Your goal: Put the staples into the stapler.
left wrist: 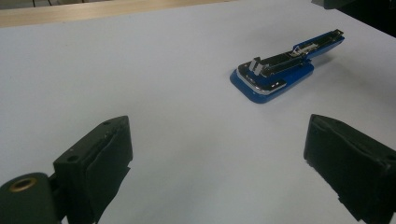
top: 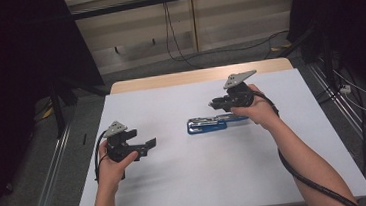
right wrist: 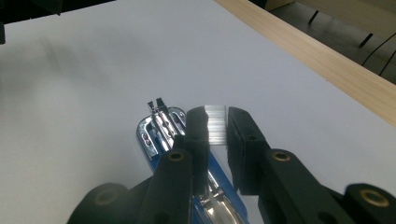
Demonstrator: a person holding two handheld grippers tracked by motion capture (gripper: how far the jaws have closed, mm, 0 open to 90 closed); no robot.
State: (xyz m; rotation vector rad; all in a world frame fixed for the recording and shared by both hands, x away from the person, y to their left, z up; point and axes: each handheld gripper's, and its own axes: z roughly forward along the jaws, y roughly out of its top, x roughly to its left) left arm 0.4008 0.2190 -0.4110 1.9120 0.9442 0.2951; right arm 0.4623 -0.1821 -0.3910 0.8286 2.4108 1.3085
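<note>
A blue stapler [top: 213,124] lies swung open near the middle of the white table [top: 188,183], its metal staple channel facing up [left wrist: 275,70]. My right gripper [top: 217,103] hovers just above the stapler's right part. In the right gripper view, this gripper [right wrist: 216,114] is shut on a short silver strip of staples [right wrist: 217,130], directly over the stapler's channel [right wrist: 159,126]. My left gripper [top: 147,145] is held low at the table's left, pointing toward the stapler. Its jaws stand wide apart [left wrist: 217,158] with nothing between them.
A wooden strip [top: 169,79] runs along the table's far edge. Beyond it lies grey floor with black cables [top: 176,48]. Dark stands and metal rails [top: 51,164] flank the table on both sides.
</note>
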